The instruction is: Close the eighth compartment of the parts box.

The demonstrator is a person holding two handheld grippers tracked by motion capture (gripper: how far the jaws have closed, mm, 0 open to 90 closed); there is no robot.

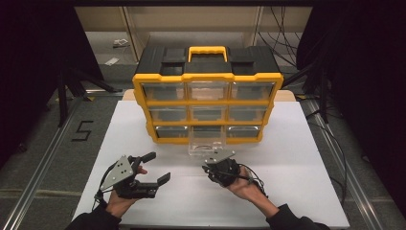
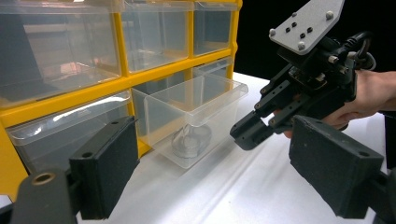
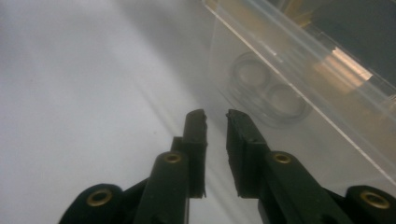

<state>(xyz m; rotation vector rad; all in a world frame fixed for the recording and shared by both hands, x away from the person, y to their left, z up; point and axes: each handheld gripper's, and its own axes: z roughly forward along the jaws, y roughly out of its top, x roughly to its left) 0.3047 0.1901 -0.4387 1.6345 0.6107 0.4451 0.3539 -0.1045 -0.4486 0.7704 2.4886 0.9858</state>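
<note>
High view: yellow-framed drawer cabinet [image 1: 207, 108] on white table [image 1: 287, 191]; clear plastic drawer [image 1: 207, 142] pulled out of bottom middle slot, front resting on table. Likely light, stiff, slick; best grabbed by its front lip. Left gripper [image 1: 155, 167] spread, empty. Right gripper [image 1: 208, 168] nearly pressed together, empty, just before drawer.

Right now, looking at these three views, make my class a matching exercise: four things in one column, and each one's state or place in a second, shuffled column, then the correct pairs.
Things
1. left gripper
2. right gripper
3. bottom middle drawer
4. carry handle

States or places
A. pulled out onto the white table
B. jaws wide apart, nothing between them
C. on top of the organiser
D. jaws nearly together, empty, just in front of the drawer

Pairs: 1-B, 2-D, 3-A, 4-C
</note>
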